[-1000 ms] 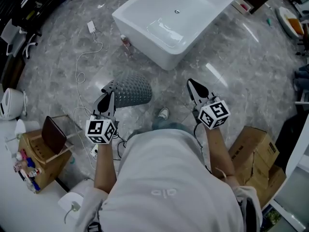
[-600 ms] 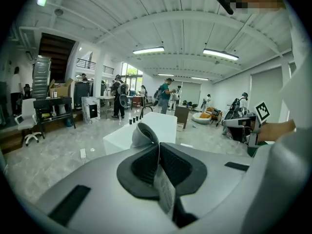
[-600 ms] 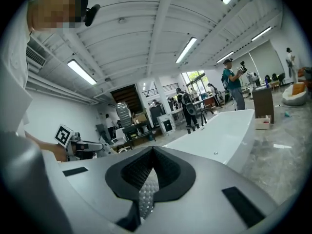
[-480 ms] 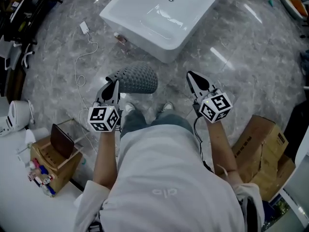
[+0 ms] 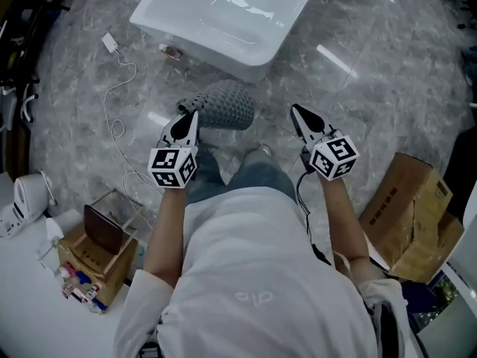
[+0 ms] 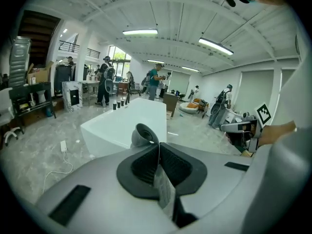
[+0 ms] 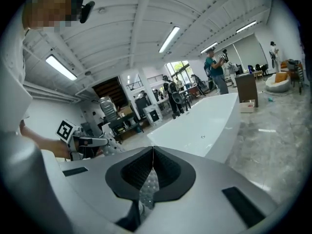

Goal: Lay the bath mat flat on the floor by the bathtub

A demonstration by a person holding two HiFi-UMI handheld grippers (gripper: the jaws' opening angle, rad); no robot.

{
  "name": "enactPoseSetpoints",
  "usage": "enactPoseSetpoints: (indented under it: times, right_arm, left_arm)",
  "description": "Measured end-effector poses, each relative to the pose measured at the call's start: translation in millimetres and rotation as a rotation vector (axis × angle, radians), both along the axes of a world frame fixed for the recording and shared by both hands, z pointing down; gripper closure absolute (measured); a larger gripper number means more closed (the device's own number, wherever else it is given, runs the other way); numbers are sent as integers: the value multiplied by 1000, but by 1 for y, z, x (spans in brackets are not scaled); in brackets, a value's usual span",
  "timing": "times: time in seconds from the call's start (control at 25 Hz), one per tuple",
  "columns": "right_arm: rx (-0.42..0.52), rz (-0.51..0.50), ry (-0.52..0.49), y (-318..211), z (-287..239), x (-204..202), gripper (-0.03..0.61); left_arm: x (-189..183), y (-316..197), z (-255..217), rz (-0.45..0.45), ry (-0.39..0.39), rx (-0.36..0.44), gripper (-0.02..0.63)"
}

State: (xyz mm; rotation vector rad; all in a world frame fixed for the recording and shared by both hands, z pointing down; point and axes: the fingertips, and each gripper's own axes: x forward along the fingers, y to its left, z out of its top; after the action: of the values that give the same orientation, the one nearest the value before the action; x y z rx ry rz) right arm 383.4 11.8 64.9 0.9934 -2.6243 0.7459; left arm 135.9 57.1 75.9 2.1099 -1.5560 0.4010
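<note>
One edge of the gray bath mat point(image 5: 223, 104) is all that is held, so the best thing to do in this step is to get a second hold. The left hand-held gripper point(image 5: 191, 115) is pinched tight on that edge. The rest of the mat curls up like a tube in front of it, up in the air over the floor point(image 5: 358, 103) and just short of the white bathtub point(image 5: 216, 21). The right hand-held gripper point(image 5: 297, 112) is closed too, and from above I see no mat on it. A small bumpy bit shows low between its jaws in its own view, and I cannot tell what that is. I think the right one should open and take the same edge farther along. Then both should pull apart so the curl opens. After that the mat should go down low, beside the tub, clear of the person's shoe point(image 5: 261, 152). Both arms reach out in front of the body, side by side and well apart. Both grippers point forward and a little down toward the tub, with their marker cubes facing up.
</note>
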Motion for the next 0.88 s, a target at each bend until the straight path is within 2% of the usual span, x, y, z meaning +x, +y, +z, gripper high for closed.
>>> enactPoseSetpoints:
  times: [0.4,0.52,0.68,0.88]
  right_arm:
    - [-142,39,198,-30,112,-32,551]
    - [-186,53,210,-33,140,-45,551]
    - [-213,49,234,-33,174,-77,551]
    - [-240,80,225,-32,202,-118,551]
  left_arm:
    - [-5,-50,94,138,123,-95,591]
    - [-13,-58,131,140,156,-125,591]
    - [-42,-67,182,108,200,-164,591]
    - [-74,-75,221,93,238,-184,592]
